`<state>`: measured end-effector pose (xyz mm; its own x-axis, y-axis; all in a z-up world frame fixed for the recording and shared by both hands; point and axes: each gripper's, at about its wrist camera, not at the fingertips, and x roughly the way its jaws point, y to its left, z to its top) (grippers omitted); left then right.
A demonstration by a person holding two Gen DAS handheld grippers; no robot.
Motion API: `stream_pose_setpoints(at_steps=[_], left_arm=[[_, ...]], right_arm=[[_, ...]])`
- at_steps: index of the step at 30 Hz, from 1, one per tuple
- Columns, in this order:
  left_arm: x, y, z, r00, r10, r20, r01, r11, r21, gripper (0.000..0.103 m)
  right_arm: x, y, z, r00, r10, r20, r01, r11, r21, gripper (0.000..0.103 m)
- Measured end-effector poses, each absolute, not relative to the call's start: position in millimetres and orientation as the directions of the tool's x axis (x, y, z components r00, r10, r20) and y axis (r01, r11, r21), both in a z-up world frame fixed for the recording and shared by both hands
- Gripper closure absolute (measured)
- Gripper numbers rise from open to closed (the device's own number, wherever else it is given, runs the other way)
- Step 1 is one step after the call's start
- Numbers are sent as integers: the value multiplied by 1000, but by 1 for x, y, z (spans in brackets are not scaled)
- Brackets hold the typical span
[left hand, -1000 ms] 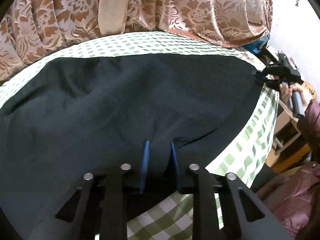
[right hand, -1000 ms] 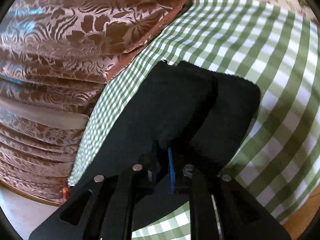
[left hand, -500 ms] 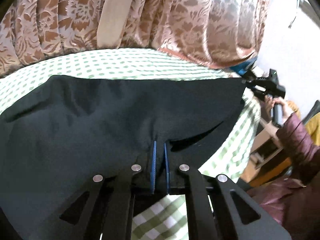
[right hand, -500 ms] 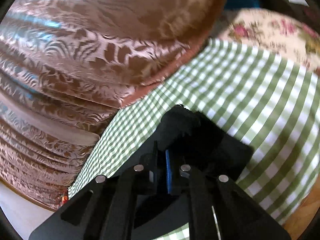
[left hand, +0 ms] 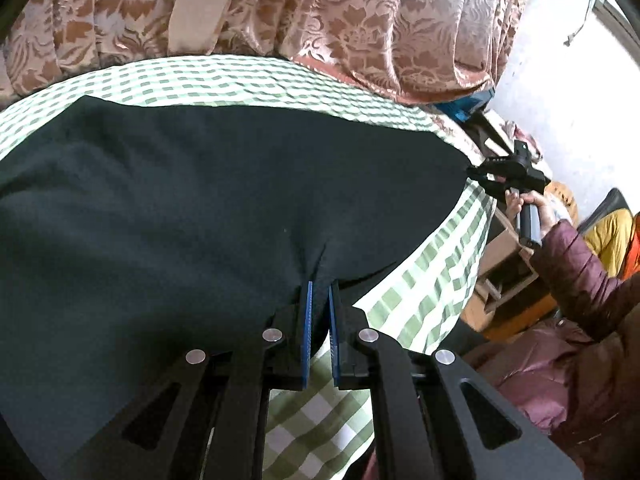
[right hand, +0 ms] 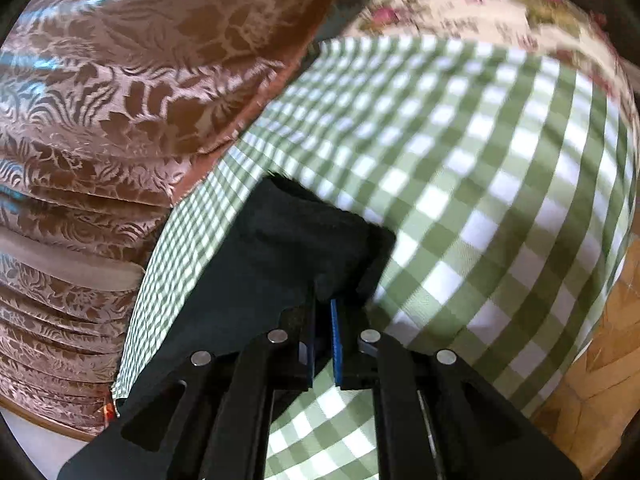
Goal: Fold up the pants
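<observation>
Left claw point(left hand: 319, 292) is clamped on a pinch of the black pants point(left hand: 208, 216) at their near edge, lower centre of the left wrist frame; the pants lie spread across the green-checked surface point(left hand: 432, 280). Right claw point(right hand: 322, 308) is clamped on the pants' end point(right hand: 288, 248), centre of the right wrist frame. Patterned brown curtain point(left hand: 360, 20) hangs along the top; right claw also shows at mid right point(left hand: 480, 171), gripping the pants' far corner.

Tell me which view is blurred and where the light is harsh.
Right wrist view: checked cloth smeared by motion; glare on the curtain. Left wrist view: sharper, pants very dark, wall washed out at right; both bend at the edges.
</observation>
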<state>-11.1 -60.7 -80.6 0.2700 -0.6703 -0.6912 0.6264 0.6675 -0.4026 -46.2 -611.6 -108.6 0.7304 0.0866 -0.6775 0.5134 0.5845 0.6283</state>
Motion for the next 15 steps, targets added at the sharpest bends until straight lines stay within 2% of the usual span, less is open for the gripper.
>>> stream_pose_setpoints(at_steps=[1, 5, 6, 8, 9, 11, 12, 15], left_arm=[[-9, -59, -82, 273, -671, -689, 616, 672, -411, 97], [-5, -50, -87, 242, -688, -684, 582, 667, -465, 79], [-5, -41, -85, 241, -704, -668, 566, 661, -493, 68], [-8, -20, -78, 239, -744, -624, 541, 636, -550, 58], [-10, -12, -76, 246, -753, -610, 537, 630, -562, 57], [-14, 12, -70, 301, -753, -586, 503, 647, -573, 57], [-14, 26, -71, 332, -743, -581, 469, 665, -582, 57], [-12, 46, -76, 399, -700, -591, 393, 714, -580, 57]], right_arm=[[-46, -612, -107, 731, 80, -678, 514, 589, 624, 98], [-39, -611, -112, 684, 61, -727, 550, 612, 568, 96], [-42, -611, -109, 684, 51, -728, 553, 613, 563, 92], [-50, -612, -98, 674, -10, -739, 588, 613, 528, 75], [-56, -612, -89, 660, -72, -748, 617, 620, 485, 61], [-62, -605, -68, 670, -145, -728, 615, 658, 435, 60], [-61, -599, -59, 692, -127, -711, 581, 683, 443, 60], [-38, -556, -44, 735, 38, -677, 401, 781, 479, 60]])
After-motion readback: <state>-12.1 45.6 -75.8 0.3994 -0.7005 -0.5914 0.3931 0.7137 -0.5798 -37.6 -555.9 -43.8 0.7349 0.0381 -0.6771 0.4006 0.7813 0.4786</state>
